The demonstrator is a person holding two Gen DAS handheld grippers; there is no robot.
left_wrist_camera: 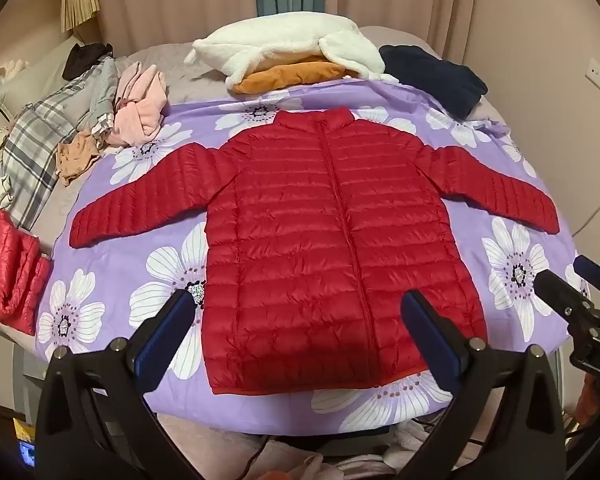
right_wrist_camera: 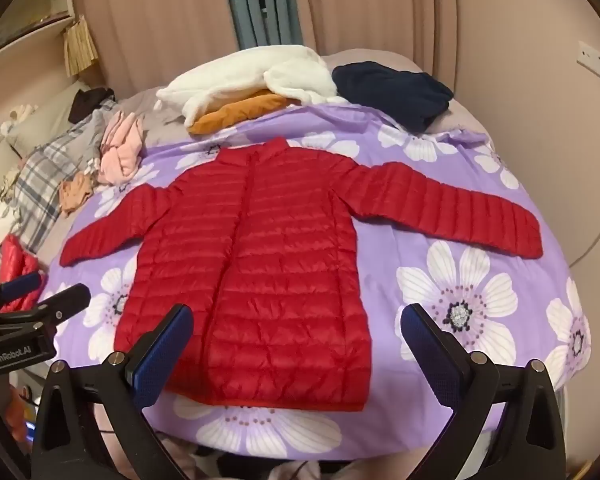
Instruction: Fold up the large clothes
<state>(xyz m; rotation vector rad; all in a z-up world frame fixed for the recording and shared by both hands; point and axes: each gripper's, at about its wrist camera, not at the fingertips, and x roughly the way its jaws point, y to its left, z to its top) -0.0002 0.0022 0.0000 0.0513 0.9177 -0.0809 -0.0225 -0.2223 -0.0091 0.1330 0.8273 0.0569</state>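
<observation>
Red and puffy, the quilted jacket (left_wrist_camera: 324, 248) is laid flat and face up on the purple flowered sheet (left_wrist_camera: 512, 264). Its zip is closed. Its long line runs from the hem, which is nearest the grippers, up to the collar at the far end. Both sleeves are spread out to the sides and slant down toward the near edge.

The left gripper (left_wrist_camera: 306, 322) is held above the hem, and it is tipped down at the jacket. Its jaws are wide apart and nothing is held in them. The left half of the hem is seen between them. The right gripper (right_wrist_camera: 296, 332) is held just beside it, also tipped down, also wide apart and empty. The right half of the hem is seen between its jaws.

The left sleeve (left_wrist_camera: 140, 200) is nearer the left gripper. The right sleeve (right_wrist_camera: 452, 208) is nearer the right gripper. So each sleeve is probably best folded in by the gripper on its own side.

Other clothes are piled around the sheet: a white fleece (left_wrist_camera: 284, 48), a navy garment (left_wrist_camera: 436, 76), a pink garment (left_wrist_camera: 140, 116).
</observation>
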